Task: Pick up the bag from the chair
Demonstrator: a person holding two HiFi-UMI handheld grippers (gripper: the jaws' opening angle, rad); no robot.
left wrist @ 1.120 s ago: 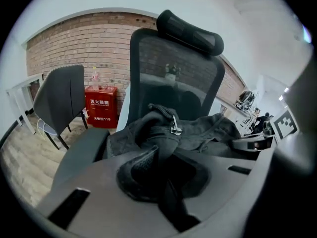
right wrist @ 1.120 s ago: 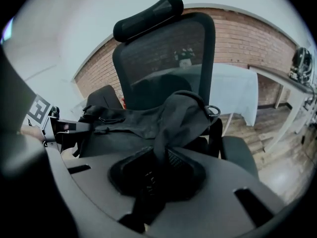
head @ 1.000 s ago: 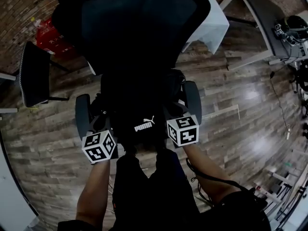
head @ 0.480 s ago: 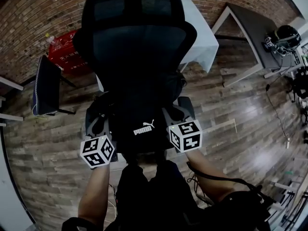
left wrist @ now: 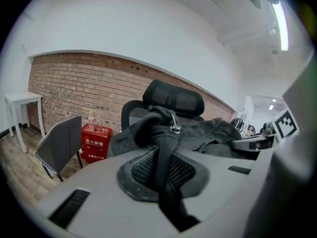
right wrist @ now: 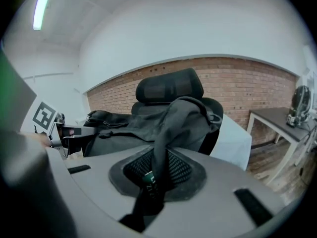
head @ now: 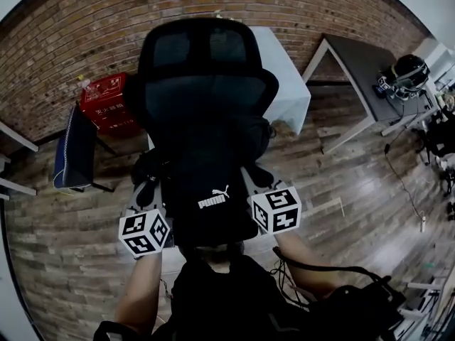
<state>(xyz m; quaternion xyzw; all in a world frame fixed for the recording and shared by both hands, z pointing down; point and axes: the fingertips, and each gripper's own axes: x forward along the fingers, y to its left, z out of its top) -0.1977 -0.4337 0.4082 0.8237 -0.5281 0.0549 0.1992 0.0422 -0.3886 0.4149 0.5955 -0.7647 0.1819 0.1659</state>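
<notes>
Bag point(head: 212, 194) between left gripper point(head: 147, 206) and right gripper point(head: 257, 183), near side of chair point(head: 206, 84); side chair point(head: 73, 148) and red box point(head: 106, 104) left by far brick wall point(head: 106, 27), white table point(head: 283, 84) behind-right, desk point(head: 359, 62) far right.

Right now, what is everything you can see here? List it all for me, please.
Bag: one, black with a white logo, between the grippers, in front of the office chair's back.
Office chair: one, black, centre.
Side chair: one, dark, left.
Box: one, red, left, by the wall.
Table: one, white, behind the office chair.
Desk: one, dark top, right.
Left gripper: one, grey, shut on the bag.
Right gripper: one, grey, shut on the bag.
</notes>
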